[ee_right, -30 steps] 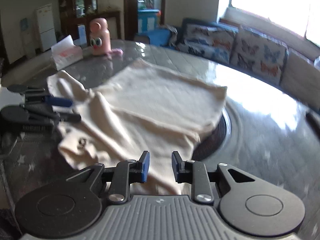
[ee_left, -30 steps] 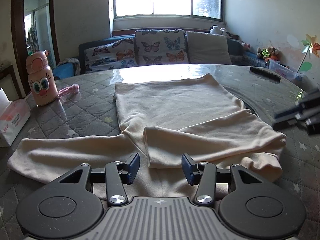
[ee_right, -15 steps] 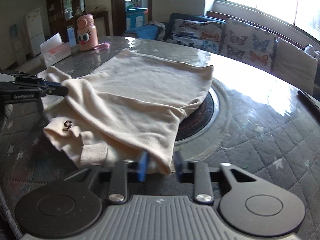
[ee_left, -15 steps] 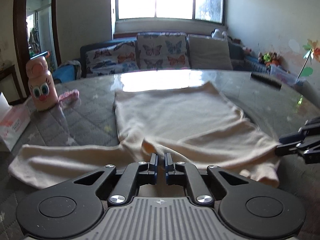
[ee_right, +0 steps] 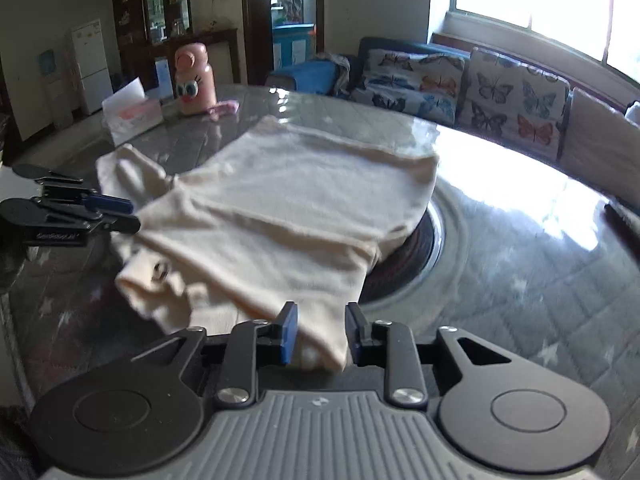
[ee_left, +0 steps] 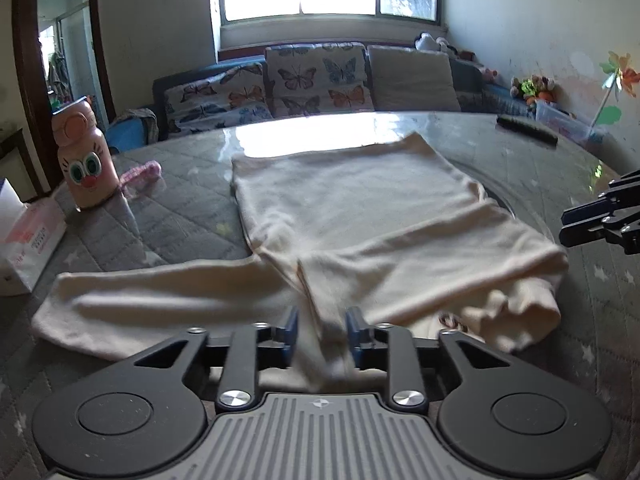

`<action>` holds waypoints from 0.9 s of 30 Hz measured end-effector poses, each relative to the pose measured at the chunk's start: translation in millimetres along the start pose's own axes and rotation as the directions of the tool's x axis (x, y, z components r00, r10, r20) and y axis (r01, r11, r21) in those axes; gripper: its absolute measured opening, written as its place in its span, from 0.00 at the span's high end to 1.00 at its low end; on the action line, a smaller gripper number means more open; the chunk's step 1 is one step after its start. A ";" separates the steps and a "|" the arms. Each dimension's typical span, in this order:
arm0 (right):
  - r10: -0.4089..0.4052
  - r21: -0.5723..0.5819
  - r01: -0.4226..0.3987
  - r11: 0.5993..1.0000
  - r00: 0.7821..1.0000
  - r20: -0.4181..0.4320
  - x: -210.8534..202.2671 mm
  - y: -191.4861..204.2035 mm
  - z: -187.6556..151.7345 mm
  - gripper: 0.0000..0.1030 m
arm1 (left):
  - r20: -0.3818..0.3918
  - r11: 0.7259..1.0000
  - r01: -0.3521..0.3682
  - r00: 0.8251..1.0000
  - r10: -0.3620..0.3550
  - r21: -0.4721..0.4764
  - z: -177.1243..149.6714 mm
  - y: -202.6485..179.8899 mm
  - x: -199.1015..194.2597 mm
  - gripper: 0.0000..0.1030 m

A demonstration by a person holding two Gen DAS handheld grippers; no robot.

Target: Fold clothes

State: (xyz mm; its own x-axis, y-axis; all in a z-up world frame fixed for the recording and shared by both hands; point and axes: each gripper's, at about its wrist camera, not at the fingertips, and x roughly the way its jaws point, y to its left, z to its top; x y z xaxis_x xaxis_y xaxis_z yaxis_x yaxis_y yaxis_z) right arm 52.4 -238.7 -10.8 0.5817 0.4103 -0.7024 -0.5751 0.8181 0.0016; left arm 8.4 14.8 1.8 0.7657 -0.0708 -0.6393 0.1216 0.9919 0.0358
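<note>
A cream long-sleeved top [ee_left: 360, 208] lies on the round glass-topped table [ee_left: 520, 148], one sleeve folded across its body, the other sleeve [ee_left: 152, 300] spread to the left. My left gripper [ee_left: 320, 330] is open, its jaws either side of a fold of the cloth at the near edge. My right gripper [ee_right: 318, 334] is open too, a corner of the top [ee_right: 288, 208] lying between its jaws. Each gripper shows in the other's view: the right gripper [ee_left: 592, 222] at the right edge, the left gripper [ee_right: 104, 214] at the left edge.
A pink cartoon bottle [ee_left: 86, 160] and a tissue box [ee_left: 28, 240] stand at the table's left. A dark remote [ee_left: 526, 129] lies at the far right. A turntable ring [ee_right: 436, 240] shows under the top. A sofa with butterfly cushions [ee_left: 316, 76] is behind.
Half a second ago the left gripper was shut at the cloth's near edge; now its jaws have opened. The right gripper's jaws have widened slightly.
</note>
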 end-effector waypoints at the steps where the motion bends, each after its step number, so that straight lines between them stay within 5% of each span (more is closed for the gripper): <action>1: -0.009 0.000 0.009 1.000 1.000 0.006 3.5 -1.5 4.2 0.75 | 0.007 1.000 -0.001 1.000 0.001 -0.003 3.8 0.6 1.2 0.66; 8: -0.044 0.039 0.045 0.998 0.999 -0.012 52.3 -16.5 21.6 0.75 | -0.001 1.000 0.006 1.000 -0.006 -0.011 16.7 -0.8 25.8 0.68; 14: -0.032 0.091 0.034 0.995 0.999 -0.023 72.4 -25.4 17.9 0.77 | -0.015 1.000 0.015 1.000 -0.015 0.024 16.5 -7.1 41.4 0.86; 16: -0.036 0.102 0.038 0.994 0.999 -0.023 75.0 -26.2 15.5 0.85 | -0.014 1.000 0.013 1.000 -0.013 0.027 16.9 -7.4 43.8 0.92; 22: -0.080 0.110 0.078 0.991 0.997 0.016 65.7 -27.7 12.2 0.97 | 0.029 1.000 0.012 1.000 -0.012 0.028 22.8 -7.2 41.7 0.93; 27: -0.088 0.125 0.086 0.988 0.996 0.006 65.3 -33.4 10.0 0.97 | -0.023 0.999 -0.010 1.000 0.011 0.038 16.4 -3.6 48.9 0.89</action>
State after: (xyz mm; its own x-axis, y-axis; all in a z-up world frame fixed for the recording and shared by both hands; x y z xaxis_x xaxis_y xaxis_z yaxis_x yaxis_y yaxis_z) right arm 115.4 -235.3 -49.6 0.6334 0.3392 -0.6955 -0.4464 0.8943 0.0296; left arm 55.9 6.1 -17.0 0.7520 -0.0578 -0.6566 0.1379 0.9879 0.0710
